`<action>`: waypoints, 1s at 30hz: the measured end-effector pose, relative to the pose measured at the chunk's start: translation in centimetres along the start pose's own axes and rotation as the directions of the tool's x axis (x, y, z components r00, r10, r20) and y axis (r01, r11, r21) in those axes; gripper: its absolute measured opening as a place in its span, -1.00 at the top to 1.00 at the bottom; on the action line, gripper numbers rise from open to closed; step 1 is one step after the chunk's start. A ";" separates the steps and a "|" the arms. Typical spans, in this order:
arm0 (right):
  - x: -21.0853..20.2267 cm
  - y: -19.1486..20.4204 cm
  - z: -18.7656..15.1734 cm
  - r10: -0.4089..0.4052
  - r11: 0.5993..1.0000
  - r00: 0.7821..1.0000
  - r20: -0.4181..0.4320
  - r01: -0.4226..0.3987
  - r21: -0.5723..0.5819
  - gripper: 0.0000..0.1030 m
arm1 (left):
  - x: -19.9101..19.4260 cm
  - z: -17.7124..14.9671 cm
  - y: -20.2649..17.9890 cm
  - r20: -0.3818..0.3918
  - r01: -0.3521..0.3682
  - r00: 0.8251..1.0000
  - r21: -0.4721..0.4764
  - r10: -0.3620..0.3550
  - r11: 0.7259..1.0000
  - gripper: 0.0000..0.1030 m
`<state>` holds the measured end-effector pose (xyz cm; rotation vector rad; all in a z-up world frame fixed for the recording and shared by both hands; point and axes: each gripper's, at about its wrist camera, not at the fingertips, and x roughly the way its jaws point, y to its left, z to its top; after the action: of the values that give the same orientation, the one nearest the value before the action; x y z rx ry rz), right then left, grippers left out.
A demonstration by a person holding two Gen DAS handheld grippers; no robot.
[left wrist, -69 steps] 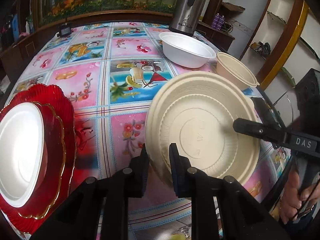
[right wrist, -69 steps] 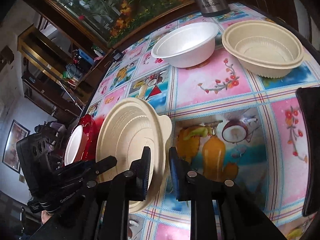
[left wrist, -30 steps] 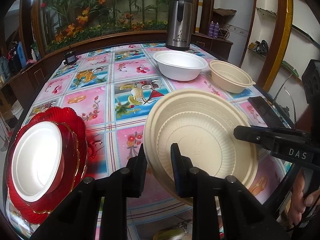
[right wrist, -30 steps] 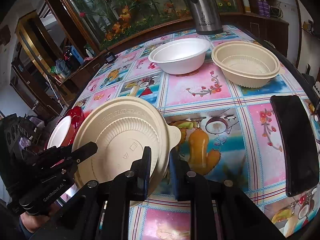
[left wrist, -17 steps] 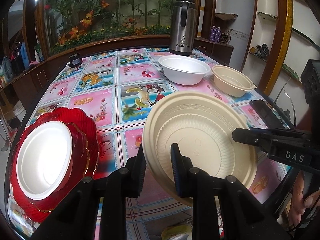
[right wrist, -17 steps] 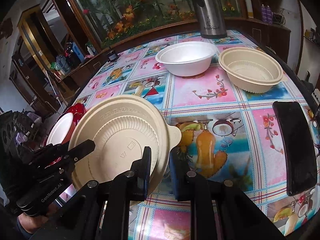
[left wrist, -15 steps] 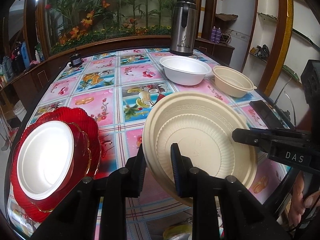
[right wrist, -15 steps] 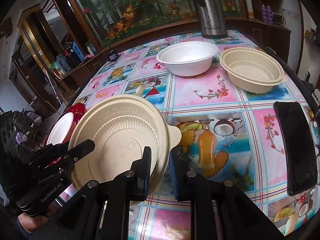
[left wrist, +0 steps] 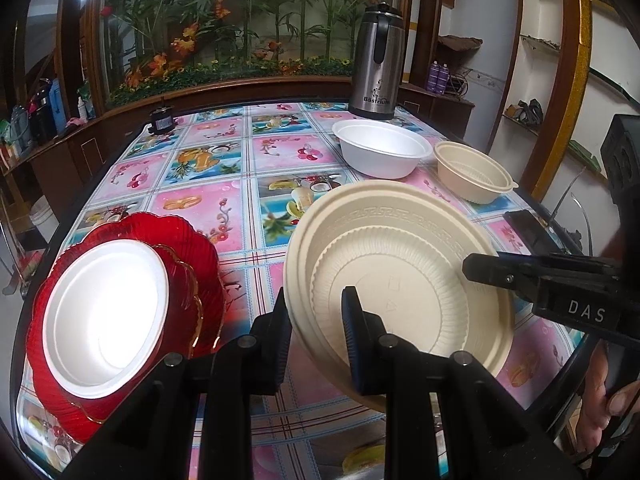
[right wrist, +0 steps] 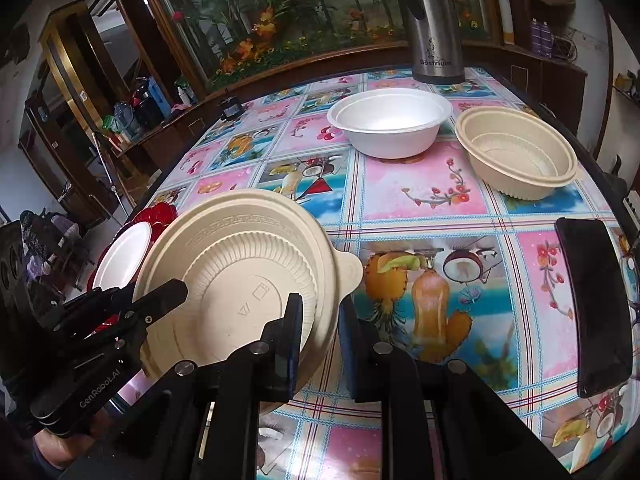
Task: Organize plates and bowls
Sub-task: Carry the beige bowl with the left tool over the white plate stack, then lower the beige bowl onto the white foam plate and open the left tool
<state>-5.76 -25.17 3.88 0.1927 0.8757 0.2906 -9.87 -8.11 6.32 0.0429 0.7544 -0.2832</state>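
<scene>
A cream ribbed plate (left wrist: 400, 264) hangs tilted above the flowered tablecloth, held from both sides. My left gripper (left wrist: 316, 308) is shut on its near left rim. My right gripper (right wrist: 320, 310) is shut on the opposite rim, beside the plate's small tab (right wrist: 350, 272). Each gripper shows in the other's view: the right gripper (left wrist: 474, 270) and the left gripper (right wrist: 176, 292). A white plate (left wrist: 104, 320) lies on a stack of red scalloped plates (left wrist: 196, 264) at the left edge. A white bowl (left wrist: 380, 152) and a cream bowl (left wrist: 472, 172) stand at the far right.
A steel thermos jug (left wrist: 378, 64) stands at the table's far edge, with a small black object (left wrist: 160, 120) at the far left. A black phone (right wrist: 596, 300) lies near the right edge. A hand (left wrist: 612, 404) grips the right tool. Wooden shelves surround the table (left wrist: 200, 200).
Since the oldest frames both views have pulled back and up with the cream plate still gripped on both rims. Over the last second hardly anything has shifted.
</scene>
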 end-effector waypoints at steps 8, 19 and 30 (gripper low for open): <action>-0.2 2.1 1.4 0.021 0.998 1.000 0.016 -0.020 -0.054 0.63 | -2.0 0.7 2.0 0.047 -0.023 0.999 -0.041 0.025 0.999 0.57; 0.7 7.4 4.4 0.089 0.984 0.996 0.013 -0.086 -0.155 0.63 | -5.3 1.6 6.6 0.118 -0.088 0.988 -0.131 0.104 0.987 0.49; 4.4 13.4 6.8 0.211 0.958 0.973 -0.098 -0.226 -0.177 0.62 | -8.1 1.3 13.1 0.125 -0.178 0.969 -0.241 0.213 0.954 0.49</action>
<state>-0.08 -11.42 8.79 0.1038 0.8998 0.5880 -11.10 6.20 12.02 -0.1196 0.6240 -0.0081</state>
